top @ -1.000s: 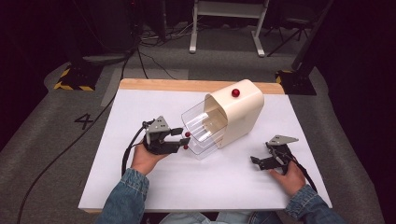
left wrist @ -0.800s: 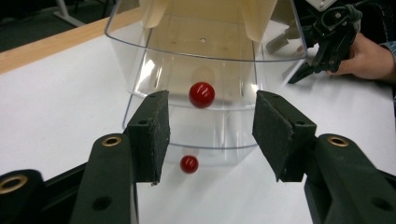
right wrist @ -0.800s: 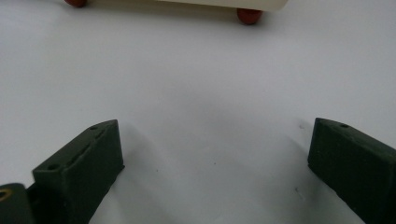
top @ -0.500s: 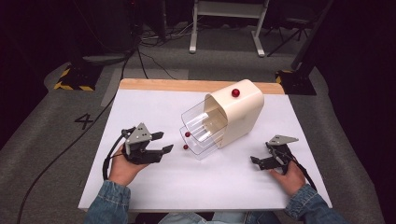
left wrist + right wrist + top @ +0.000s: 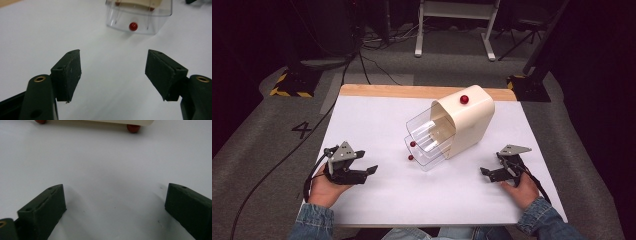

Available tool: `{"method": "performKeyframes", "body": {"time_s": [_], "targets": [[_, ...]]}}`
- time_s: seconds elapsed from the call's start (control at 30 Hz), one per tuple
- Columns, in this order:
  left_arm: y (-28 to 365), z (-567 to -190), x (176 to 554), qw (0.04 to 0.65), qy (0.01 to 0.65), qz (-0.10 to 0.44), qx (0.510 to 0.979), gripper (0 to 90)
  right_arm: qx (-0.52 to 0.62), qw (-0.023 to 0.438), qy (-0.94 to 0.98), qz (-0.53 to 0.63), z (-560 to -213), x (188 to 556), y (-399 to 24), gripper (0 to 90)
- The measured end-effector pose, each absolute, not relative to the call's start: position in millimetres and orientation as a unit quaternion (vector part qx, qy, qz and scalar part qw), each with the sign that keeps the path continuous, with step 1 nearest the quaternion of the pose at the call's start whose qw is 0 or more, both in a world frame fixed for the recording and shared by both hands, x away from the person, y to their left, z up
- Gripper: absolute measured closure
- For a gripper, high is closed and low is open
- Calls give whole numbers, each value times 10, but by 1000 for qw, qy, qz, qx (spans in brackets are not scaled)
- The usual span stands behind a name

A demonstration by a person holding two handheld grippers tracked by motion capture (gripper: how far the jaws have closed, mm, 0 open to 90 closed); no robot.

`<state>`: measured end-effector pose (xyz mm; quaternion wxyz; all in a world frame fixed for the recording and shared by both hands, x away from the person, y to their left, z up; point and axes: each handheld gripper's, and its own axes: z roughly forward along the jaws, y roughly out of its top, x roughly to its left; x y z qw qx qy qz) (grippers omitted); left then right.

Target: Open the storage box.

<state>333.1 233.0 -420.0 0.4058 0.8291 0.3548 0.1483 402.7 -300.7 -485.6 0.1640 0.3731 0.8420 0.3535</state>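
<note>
The drawer box [image 5: 452, 130] sits mid-table, right of and beyond your left gripper [image 5: 364, 170], well apart from it. That gripper's jaws have just been opening; they stand spread, holding nothing, over bare table [image 5: 372, 120]. Your right gripper [image 5: 490, 173], near right, is spread and empty too. The box's long axis runs near-left to far-right, with the clear drawers [image 5: 140, 17] pointing near-left toward your left gripper.

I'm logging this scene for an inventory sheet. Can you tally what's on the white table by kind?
Cream drawer cabinet: 1
Clear plastic drawers, pulled out of the cabinet: 2
Red knobs showing from above, one on the cabinet top and one on each drawer front: 3
Hand-held grippers, left and right, both open and empty: 2
Total: 8
</note>
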Motion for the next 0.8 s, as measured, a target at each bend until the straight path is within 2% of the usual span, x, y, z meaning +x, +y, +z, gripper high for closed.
{"method": "performKeyframes", "body": {"time_s": [0.5, 0.67, 0.8], "targets": [[2457, -4568, 3366, 322, 388, 122, 855, 284, 373, 164, 842, 354, -4856, 4027, -3007, 33], [2432, -4689, 3345, 298, 380, 113, 868, 262, 373, 164, 842, 354, -4856, 4027, -3007, 33], [2434, -4719, 3335, 304, 377, 116, 867, 253, 373, 164, 842, 354, -4856, 4026, -3007, 33]]}}
